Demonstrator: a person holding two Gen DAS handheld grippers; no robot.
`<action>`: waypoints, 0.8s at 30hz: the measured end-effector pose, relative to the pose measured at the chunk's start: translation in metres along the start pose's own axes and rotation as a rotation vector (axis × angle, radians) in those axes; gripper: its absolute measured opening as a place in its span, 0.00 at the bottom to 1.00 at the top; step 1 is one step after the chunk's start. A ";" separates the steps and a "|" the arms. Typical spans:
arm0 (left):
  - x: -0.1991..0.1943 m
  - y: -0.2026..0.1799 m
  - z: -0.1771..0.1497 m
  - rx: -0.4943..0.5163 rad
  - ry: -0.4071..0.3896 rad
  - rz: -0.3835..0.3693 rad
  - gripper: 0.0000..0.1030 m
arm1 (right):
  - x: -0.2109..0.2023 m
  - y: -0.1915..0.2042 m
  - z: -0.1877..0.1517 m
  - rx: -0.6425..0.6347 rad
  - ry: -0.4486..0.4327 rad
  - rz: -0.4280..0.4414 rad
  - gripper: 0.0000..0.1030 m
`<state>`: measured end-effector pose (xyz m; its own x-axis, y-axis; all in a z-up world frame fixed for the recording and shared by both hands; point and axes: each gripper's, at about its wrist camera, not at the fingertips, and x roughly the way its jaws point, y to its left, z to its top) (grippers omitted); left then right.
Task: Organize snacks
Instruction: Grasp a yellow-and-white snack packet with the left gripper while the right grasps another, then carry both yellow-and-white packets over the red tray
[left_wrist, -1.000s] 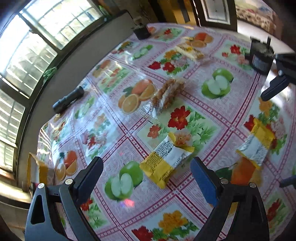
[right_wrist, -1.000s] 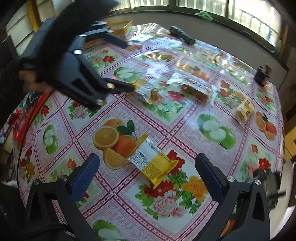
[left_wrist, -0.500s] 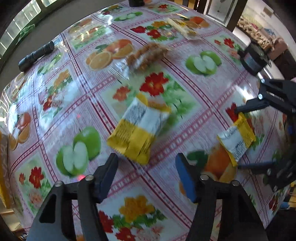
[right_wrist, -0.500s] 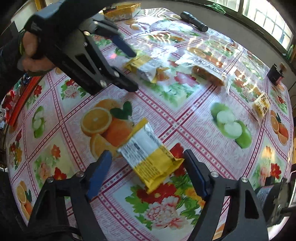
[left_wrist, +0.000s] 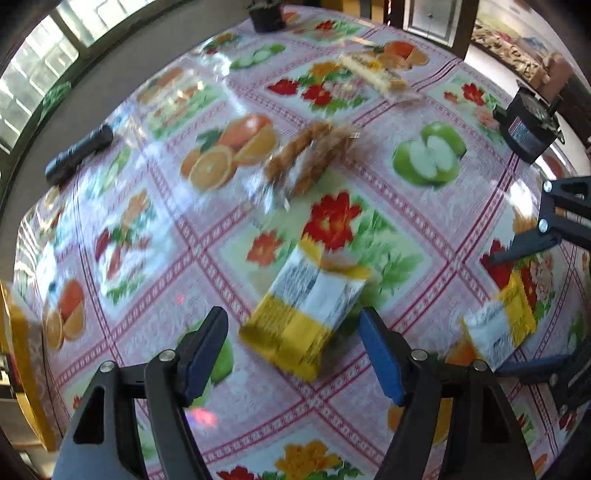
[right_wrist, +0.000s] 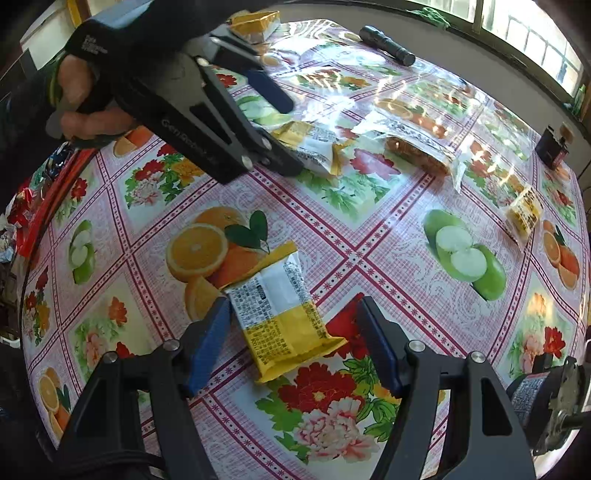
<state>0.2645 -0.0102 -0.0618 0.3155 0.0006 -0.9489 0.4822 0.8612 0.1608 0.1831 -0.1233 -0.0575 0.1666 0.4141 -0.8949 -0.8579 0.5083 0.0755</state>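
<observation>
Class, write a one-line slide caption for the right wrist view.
Open right tongs straddle a yellow-and-white snack packet on the fruit-print tablecloth; left tongs reach another packet.

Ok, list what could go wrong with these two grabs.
1. Both packets are flat on a glossy tablecloth; the right gripper may slide its packet away instead of pinching it.
2. That packet lies skewed between the fingers, touching the left finger, so the grip could land off-centre.
3. The left gripper view is motion-blurred; closing now on its packet might catch only an edge.
</observation>
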 end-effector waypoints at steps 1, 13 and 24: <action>0.000 -0.002 0.001 0.003 -0.010 -0.016 0.72 | 0.000 0.001 0.000 -0.001 -0.001 -0.003 0.69; -0.008 -0.030 -0.020 -0.082 0.008 -0.060 0.37 | -0.014 0.011 -0.025 0.150 -0.077 -0.018 0.40; -0.053 -0.041 -0.127 -0.505 -0.047 0.003 0.37 | -0.030 0.022 -0.060 0.426 -0.177 0.001 0.39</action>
<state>0.1244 0.0189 -0.0520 0.3582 -0.0095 -0.9336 0.0293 0.9996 0.0011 0.1305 -0.1697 -0.0555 0.2782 0.5187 -0.8084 -0.5878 0.7576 0.2838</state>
